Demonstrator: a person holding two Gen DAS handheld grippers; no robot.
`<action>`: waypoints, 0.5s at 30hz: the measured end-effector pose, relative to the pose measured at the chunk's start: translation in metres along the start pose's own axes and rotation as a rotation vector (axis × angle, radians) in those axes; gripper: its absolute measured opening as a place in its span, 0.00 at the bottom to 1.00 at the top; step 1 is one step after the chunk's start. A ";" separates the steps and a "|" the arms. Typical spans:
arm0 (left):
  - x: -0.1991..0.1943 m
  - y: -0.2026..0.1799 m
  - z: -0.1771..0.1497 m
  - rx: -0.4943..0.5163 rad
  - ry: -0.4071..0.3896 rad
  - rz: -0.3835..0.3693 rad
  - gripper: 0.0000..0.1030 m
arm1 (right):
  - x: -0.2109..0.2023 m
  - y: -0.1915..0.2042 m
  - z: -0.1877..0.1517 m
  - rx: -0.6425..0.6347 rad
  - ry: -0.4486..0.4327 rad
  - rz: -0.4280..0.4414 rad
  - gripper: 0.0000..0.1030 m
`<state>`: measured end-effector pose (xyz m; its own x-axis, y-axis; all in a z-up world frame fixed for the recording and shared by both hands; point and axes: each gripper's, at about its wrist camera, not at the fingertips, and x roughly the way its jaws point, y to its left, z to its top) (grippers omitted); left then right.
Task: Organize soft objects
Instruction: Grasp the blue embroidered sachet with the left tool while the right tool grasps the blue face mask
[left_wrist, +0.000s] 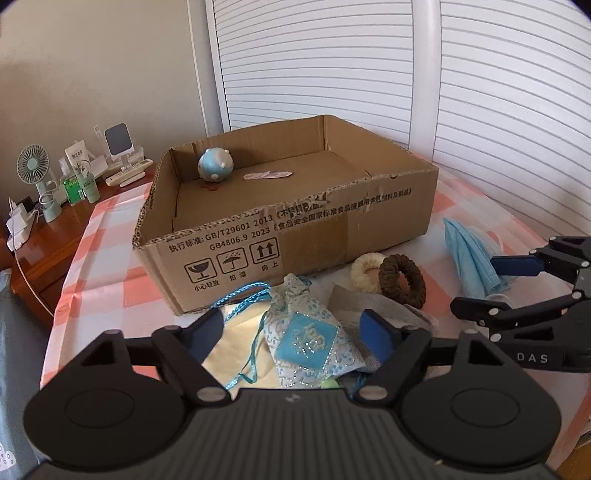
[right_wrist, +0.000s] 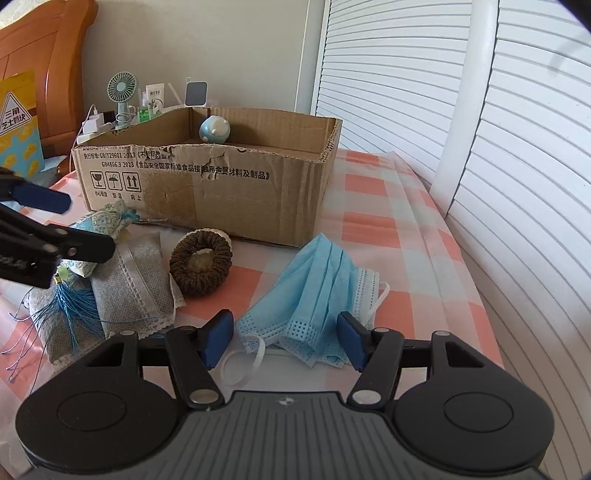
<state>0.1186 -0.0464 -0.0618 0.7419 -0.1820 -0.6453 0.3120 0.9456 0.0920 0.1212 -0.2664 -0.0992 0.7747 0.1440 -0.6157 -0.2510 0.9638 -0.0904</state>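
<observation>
**Two grippers poised over soft items before the box**

Jaws of the left gripper (left_wrist: 293, 332) stand apart, straddling the blue sachet (left_wrist: 308, 341) without pressing it; its long axis runs away from the camera, between the pads. The right gripper (right_wrist: 286, 338) likewise gapes around the folded blue face mask's (right_wrist: 317, 291) near edge, unclamped. Each hand is nearest its own item. Beyond lies the cardboard box (left_wrist: 332, 236), likely their destination.

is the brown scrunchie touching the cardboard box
Apart. In the left wrist view a strip of tablecloth shows between the brown scrunchie and the cardboard box; it leans on the cream scrunchie instead.
</observation>
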 end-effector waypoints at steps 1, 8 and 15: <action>0.003 0.000 0.000 -0.010 0.005 -0.006 0.62 | 0.000 0.000 0.000 0.000 0.000 -0.002 0.65; 0.010 0.006 -0.006 -0.107 0.030 -0.067 0.36 | 0.001 0.001 0.004 -0.004 0.013 -0.010 0.69; 0.007 0.011 -0.004 -0.102 0.027 -0.073 0.31 | -0.004 0.002 0.016 0.006 -0.008 -0.022 0.75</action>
<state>0.1245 -0.0357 -0.0682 0.7031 -0.2449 -0.6676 0.3012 0.9530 -0.0325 0.1268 -0.2617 -0.0846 0.7849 0.1245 -0.6070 -0.2305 0.9680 -0.0994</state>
